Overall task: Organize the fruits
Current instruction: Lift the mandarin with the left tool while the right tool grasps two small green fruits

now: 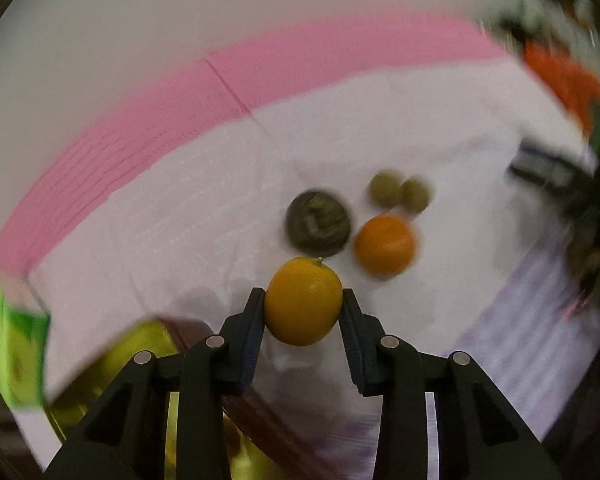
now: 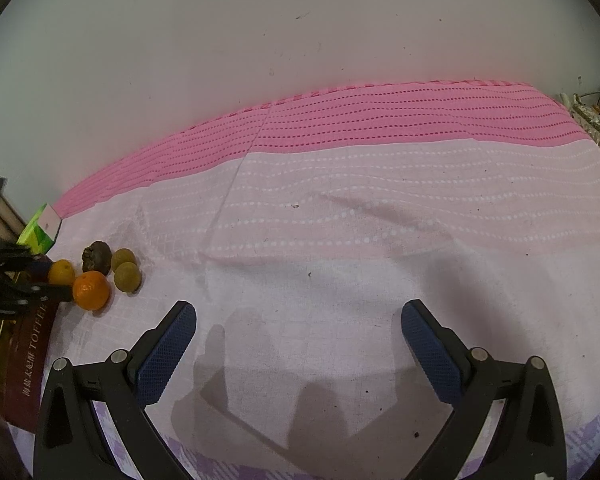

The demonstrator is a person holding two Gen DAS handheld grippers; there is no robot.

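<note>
1. Left gripper (image 1: 303,304) is clamping a yellow-orange citrus (image 1: 303,306) between its two pads, one pad pressing each side of the fruit, which is sitting at the fingertips with its small stem pointing up.
2. Seen from the right wrist, the left gripper (image 2: 50,282) is reaching in at the cloth's left edge, with the citrus (image 2: 61,272) just past its dark fingers.
3. Right gripper (image 2: 298,340) is standing wide open above the near part of the cloth (image 2: 340,240), nothing between its blue pads, its shadow lying on the fabric below.
4. Beside the cloth's left edge, a green carton (image 2: 40,232) is lying toward the far side and a dark red box (image 2: 30,364) lettered TOFFEE is lying nearer.
5. Just right of the citrus, an orange (image 2: 91,290) is resting on the cloth, close to it; whether they are touching I cannot tell.
6. Behind the orange, a dark wrinkled fruit (image 2: 97,257) is sitting.
7. Right of that, two olive-green fruits (image 2: 125,268) are sitting side by side, touching each other.
8. All five fruits are clustering near the left edge; the left wrist view is blurring everything but the held citrus.
9. Along the far edge, a pink band (image 2: 380,116) is running against the pale wall (image 2: 260,32).
</note>
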